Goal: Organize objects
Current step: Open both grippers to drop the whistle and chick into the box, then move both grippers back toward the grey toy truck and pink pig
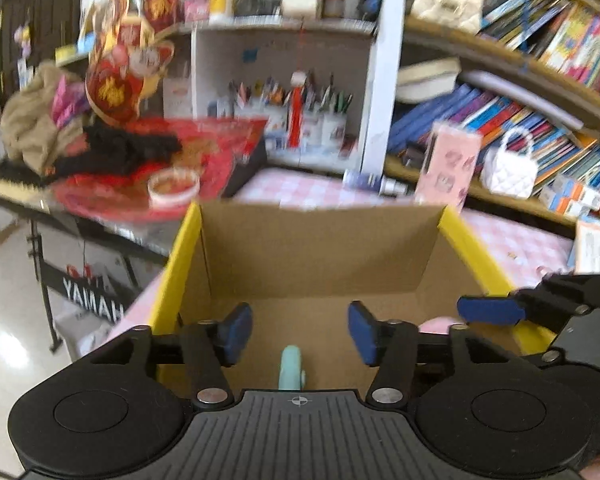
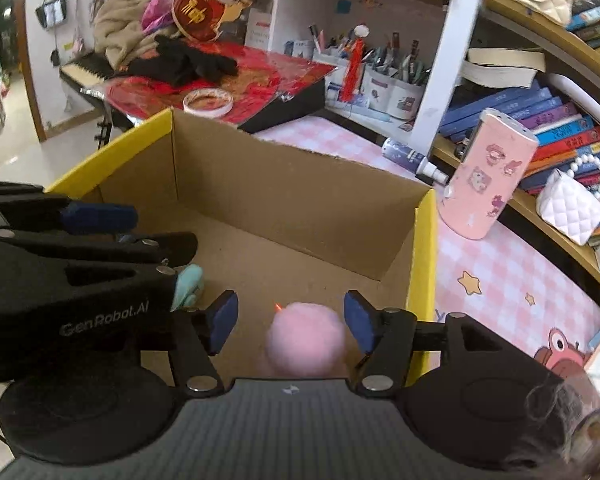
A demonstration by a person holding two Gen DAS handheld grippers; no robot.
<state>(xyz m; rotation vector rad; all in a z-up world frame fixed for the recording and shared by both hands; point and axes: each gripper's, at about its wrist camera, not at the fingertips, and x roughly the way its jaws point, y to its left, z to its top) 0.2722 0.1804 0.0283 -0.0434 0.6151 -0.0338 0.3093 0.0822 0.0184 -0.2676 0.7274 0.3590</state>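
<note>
An open cardboard box [image 1: 320,248] with yellow outer sides stands on a pink checked table. My left gripper [image 1: 300,332] hovers over the box's near end, open. A small teal object [image 1: 292,368] lies below the gap, and no pad touches it. My right gripper [image 2: 290,322] is open beside it over the same box [image 2: 300,200]. A pink fluffy ball [image 2: 306,340] sits loose between its blue pads on the box floor. The left gripper's fingers [image 2: 100,216] reach in from the left, above the teal object [image 2: 188,280].
A pink sticker-covered container [image 2: 488,180] stands just right of the box, with a spray bottle [image 2: 412,158] lying behind it and a white quilted purse [image 2: 568,208] further right. Bookshelves fill the right. A tape roll [image 2: 208,102] rests on red paper behind the box.
</note>
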